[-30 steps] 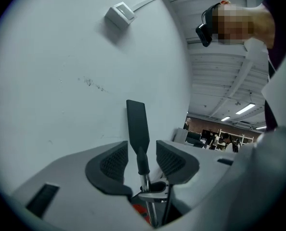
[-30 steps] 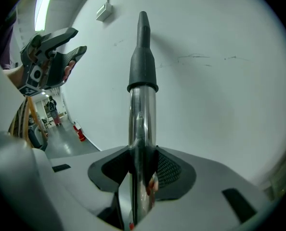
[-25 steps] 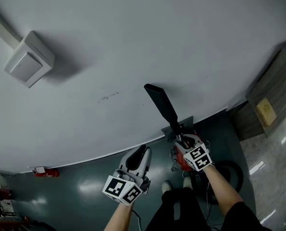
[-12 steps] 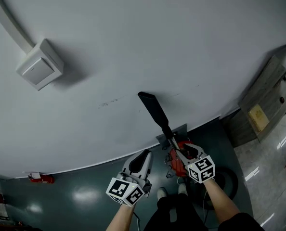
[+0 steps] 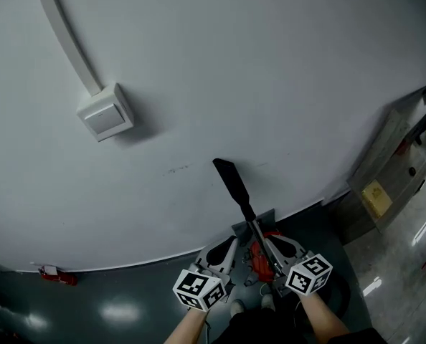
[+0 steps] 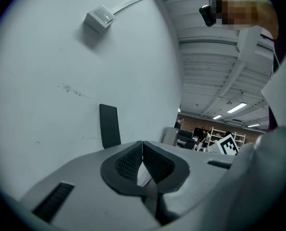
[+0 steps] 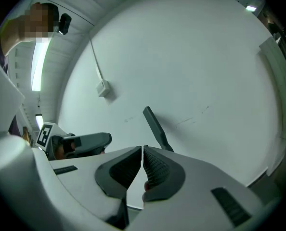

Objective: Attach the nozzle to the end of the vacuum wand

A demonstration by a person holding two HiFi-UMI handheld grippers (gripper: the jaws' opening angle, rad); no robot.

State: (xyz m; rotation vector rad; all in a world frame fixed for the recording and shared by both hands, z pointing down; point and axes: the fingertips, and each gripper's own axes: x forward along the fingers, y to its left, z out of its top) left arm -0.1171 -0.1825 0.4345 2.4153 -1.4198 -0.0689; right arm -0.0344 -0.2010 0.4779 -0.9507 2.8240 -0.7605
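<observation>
- The black nozzle point(image 5: 232, 180) stands in line with the thin wand point(image 5: 256, 229), its flat tip raised close to the grey wall point(image 5: 285, 77); the two look joined, with no gap visible where they meet
- Judged from that, the fitting itself seems done or all but done; whether the nozzle is pushed fully home cannot be told, as the joint is too small to read
- What may be left is a firm press or a check tug on the joint
- The right gripper point(image 5: 277, 244) sits at the red vacuum body point(image 5: 258, 262) below the wand; in its own view the jaws are pressed nearly together with a sliver of red low in the gap, so it appears to pinch that body
- The left gripper point(image 5: 226, 244) is just beside it, left of the wand and apart from it; its jaws are pressed together on nothing, the nozzle showing beyond them
- No open container shows; a wooden cabinet-like unit point(image 5: 385, 178) stands by the wall at the right, and what it holds is hidden
</observation>
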